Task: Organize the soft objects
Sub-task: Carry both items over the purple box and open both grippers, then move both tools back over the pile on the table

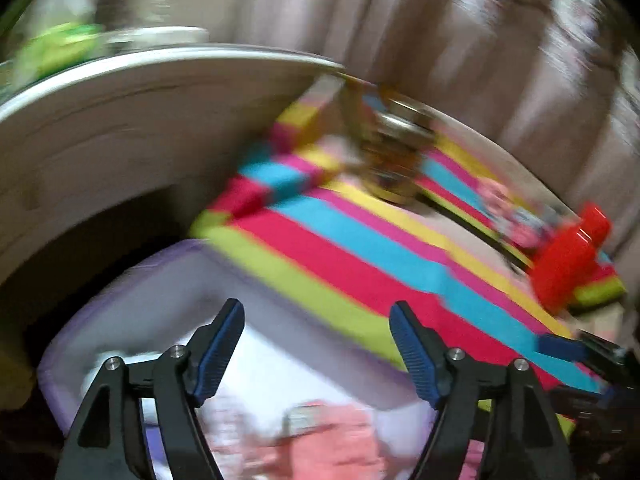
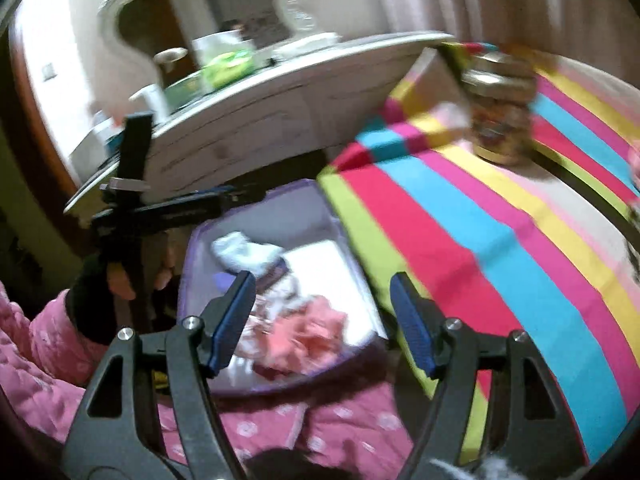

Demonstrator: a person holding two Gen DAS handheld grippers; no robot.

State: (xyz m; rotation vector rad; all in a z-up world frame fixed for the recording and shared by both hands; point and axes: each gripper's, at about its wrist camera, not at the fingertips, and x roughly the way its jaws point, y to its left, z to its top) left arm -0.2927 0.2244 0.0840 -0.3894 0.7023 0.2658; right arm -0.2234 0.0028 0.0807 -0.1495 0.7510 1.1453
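A lilac fabric bin (image 2: 256, 216) stands beside the striped table, holding soft items: a pink cloth (image 2: 308, 332), a pale blue sock-like piece (image 2: 244, 254) and a white folded piece (image 2: 324, 264). In the left wrist view the bin (image 1: 160, 280) lies under my left gripper (image 1: 316, 328), which is open and empty, with pink cloth (image 1: 328, 440) below it. My right gripper (image 2: 324, 300) is open and empty above the bin's right edge. The left gripper's body (image 2: 132, 200) shows at left in the right wrist view. Both views are motion-blurred.
A striped multicolour cloth (image 2: 500, 240) covers the table. A jar (image 2: 500, 108) stands at its far side; it also shows in the left wrist view (image 1: 396, 148). A red object (image 1: 568, 248) lies at the right. A white dresser (image 2: 260, 92) stands behind the bin.
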